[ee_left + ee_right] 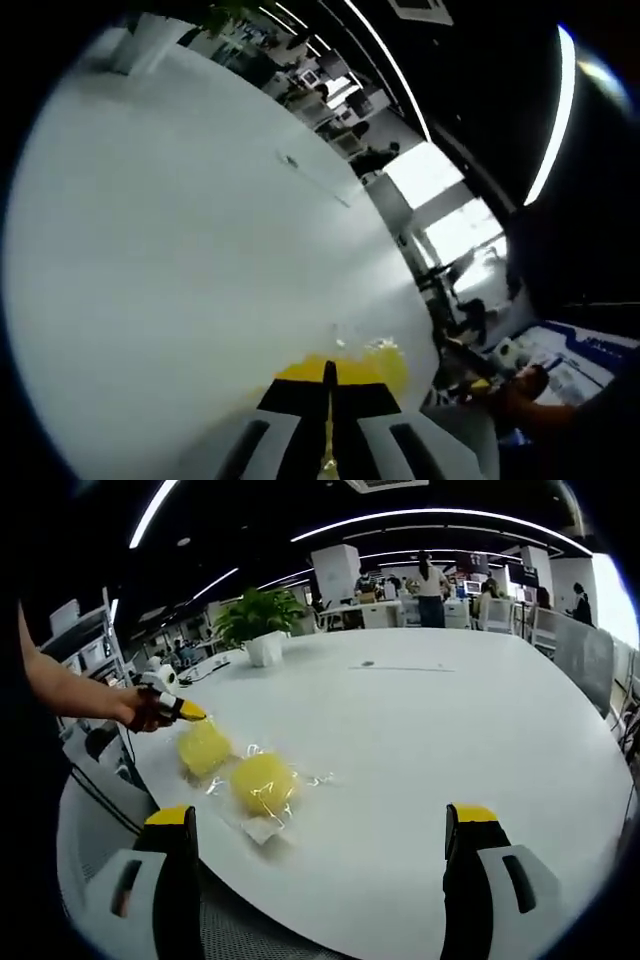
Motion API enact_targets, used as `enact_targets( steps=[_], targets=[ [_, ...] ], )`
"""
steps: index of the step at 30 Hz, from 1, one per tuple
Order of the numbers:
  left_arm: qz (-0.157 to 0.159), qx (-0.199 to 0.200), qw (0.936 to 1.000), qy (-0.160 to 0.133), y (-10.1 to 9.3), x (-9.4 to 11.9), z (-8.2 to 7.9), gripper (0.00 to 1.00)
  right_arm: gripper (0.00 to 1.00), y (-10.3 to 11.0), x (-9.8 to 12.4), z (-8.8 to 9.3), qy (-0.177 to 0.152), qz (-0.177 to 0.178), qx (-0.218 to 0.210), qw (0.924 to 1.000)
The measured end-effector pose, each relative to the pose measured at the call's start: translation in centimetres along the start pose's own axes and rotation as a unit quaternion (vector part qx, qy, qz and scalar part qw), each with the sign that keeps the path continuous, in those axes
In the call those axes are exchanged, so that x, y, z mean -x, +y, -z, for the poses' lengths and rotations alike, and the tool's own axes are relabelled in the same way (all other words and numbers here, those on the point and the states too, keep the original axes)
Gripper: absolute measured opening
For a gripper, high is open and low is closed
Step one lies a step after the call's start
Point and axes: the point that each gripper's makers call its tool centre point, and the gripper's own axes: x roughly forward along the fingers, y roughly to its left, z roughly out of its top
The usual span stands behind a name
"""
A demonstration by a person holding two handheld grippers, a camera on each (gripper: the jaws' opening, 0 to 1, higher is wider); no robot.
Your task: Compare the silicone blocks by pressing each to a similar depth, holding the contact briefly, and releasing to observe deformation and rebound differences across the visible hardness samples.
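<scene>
Two yellow blocks on the white worktop (430, 740), both in clear wrap: far block (203, 747) just beside near block (262, 782), close to the worktop's edge. Left tongs (190, 715) pressed together, tips touching the far block (seen from the right gripper view, gripped by a hand (143, 708)). Right tongs (320, 825) spread wide, apart from the blocks. Potted plant (258, 620) far back.

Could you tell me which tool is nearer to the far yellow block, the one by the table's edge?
Left. The left tool, jaws shut, has its tip at the far block, apparently touching it. The right tool is open and held back off the table, nearer the other block.
</scene>
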Motion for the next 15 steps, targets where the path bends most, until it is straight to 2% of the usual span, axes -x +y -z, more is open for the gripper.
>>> enact_targets(
  steps=[3,7,8,13,15],
  targets=[
    [0.003,0.004,1.0000,-0.005,-0.4,0.0,-0.3,0.00,0.96,-0.1,0.0,-0.1,0.000,0.004,0.005,1.0000],
    [0.005,-0.059,0.9982,-0.005,-1.4,0.0,-0.5,0.00,0.96,0.0,0.2,-0.4,-0.001,0.004,0.008,1.0000],
    [0.015,-0.072,0.9972,-0.007,-2.2,0.0,-0.7,0.00,0.96,-0.1,0.2,-0.6,-0.002,0.003,0.010,0.9999],
    [0.028,-0.115,0.9929,-0.004,-4.3,0.4,-1.1,0.00,0.96,0.0,0.2,-1.6,-0.011,0.003,0.015,0.9998],
    [0.027,-0.118,0.9926,-0.003,-4.5,0.5,-1.3,0.00,0.96,0.2,0.1,-1.9,-0.014,0.000,0.015,0.9998]
  ],
)
